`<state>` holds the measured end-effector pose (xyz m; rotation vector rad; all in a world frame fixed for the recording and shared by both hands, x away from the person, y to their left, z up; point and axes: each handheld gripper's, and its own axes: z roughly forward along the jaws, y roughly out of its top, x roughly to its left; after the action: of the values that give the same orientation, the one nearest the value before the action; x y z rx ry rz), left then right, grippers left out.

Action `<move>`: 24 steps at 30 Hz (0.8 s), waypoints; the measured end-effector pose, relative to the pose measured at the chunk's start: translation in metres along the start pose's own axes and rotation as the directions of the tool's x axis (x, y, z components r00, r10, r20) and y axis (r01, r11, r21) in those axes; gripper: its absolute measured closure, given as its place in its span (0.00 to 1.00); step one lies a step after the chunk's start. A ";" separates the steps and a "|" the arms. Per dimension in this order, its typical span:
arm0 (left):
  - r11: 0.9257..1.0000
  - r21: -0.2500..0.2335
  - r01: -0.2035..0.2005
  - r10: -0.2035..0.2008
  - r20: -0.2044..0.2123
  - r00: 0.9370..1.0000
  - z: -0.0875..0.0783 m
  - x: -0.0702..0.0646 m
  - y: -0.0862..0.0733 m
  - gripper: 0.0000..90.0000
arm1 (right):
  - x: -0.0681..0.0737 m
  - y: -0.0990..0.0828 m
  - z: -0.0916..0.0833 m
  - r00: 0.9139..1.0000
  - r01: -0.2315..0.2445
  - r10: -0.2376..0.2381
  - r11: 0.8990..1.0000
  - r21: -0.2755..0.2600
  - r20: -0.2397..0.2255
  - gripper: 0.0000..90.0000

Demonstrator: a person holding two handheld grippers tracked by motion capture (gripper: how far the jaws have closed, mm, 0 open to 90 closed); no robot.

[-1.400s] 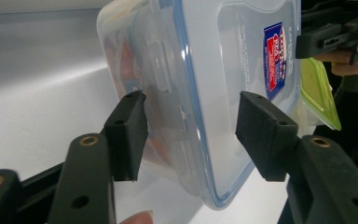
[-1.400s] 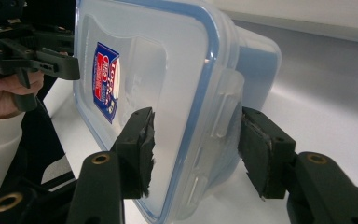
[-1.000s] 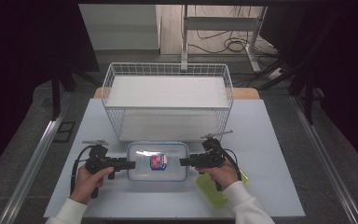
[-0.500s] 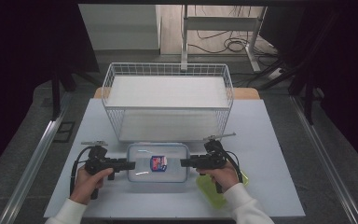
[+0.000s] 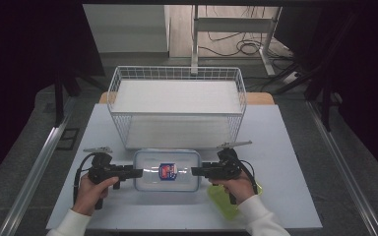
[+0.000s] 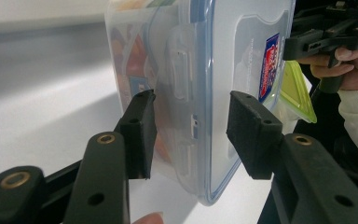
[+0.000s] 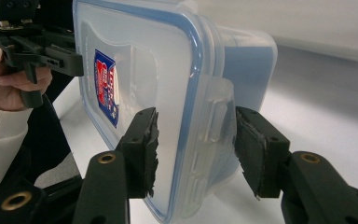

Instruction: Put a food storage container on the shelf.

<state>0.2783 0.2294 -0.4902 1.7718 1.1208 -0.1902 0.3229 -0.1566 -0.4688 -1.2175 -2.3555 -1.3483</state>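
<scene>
With the lidded plastic container (image 5: 166, 169) sitting just before the wire basket (image 5: 177, 105), I see my left gripper (image 6: 191, 128) and right gripper (image 7: 196, 144) straddling its end latches, jaws lately narrowing, not yet pinching.

Food box (image 5: 166, 170) – clear glossy plastic, smooth lid with blue seal rim, paper-like label. Basket (image 5: 177, 106) – white coated wire. Desk (image 5: 285, 147) matt, pale. Tool pads (image 7: 254, 147) – black, rough, frayed rubber.

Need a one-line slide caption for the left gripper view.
Left gripper straddling the side latch of a clear lidded container, with a gap visible at the pads.
</scene>
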 end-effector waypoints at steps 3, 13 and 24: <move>1.000 -0.007 -0.019 0.019 -0.001 1.000 -0.001 -0.004 0.003 0.59 | 0.002 0.001 -0.005 1.000 0.014 -0.014 1.000 -0.011 0.003 0.56; 0.995 -0.032 -0.091 0.091 -0.012 0.996 -0.007 -0.026 0.017 0.59 | 0.012 0.006 -0.026 0.998 0.065 -0.064 0.996 -0.060 0.018 0.56; 0.988 -0.060 -0.142 0.142 -0.002 0.990 -0.010 -0.043 0.043 0.59 | 0.023 0.025 -0.054 0.992 0.116 -0.111 0.988 -0.102 0.054 0.56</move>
<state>0.2832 0.2083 -0.4330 1.7892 0.9843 -0.0716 0.3131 -0.1797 -0.4102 -1.1709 -2.4490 -1.5123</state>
